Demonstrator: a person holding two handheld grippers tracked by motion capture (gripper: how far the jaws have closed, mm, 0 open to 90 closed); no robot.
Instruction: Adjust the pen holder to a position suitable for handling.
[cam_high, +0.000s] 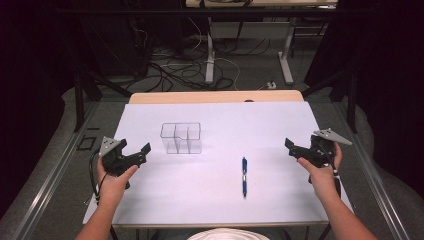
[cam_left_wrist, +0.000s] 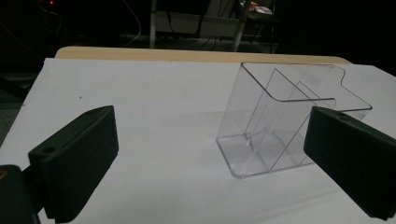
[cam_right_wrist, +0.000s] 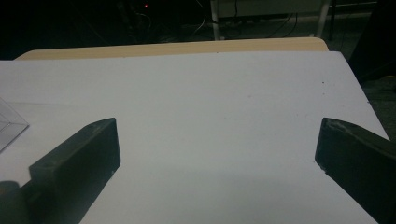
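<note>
A clear plastic organiser (cam_high: 181, 137) with three compartments stands upright on the white tabletop (cam_high: 220, 120), left of centre. A blue pen (cam_high: 244, 176) lies to its right, nearer the front edge, pointing away from the person. My left gripper (cam_high: 141, 154) hovers just left of the organiser, open and holding nothing. In the left gripper view its jaws (cam_left_wrist: 210, 130) stand wide apart, with the organiser (cam_left_wrist: 285, 121) ahead, partly behind the right one. My right gripper (cam_high: 292, 149) is near the table's right edge, open and empty, with bare tabletop between its jaws (cam_right_wrist: 217, 135).
A wooden strip (cam_high: 216, 96) runs along the table's far edge. Beyond it are table legs and tangled cables (cam_high: 190, 70) on the floor. A corner of the organiser (cam_right_wrist: 9, 123) shows at the left of the right gripper view.
</note>
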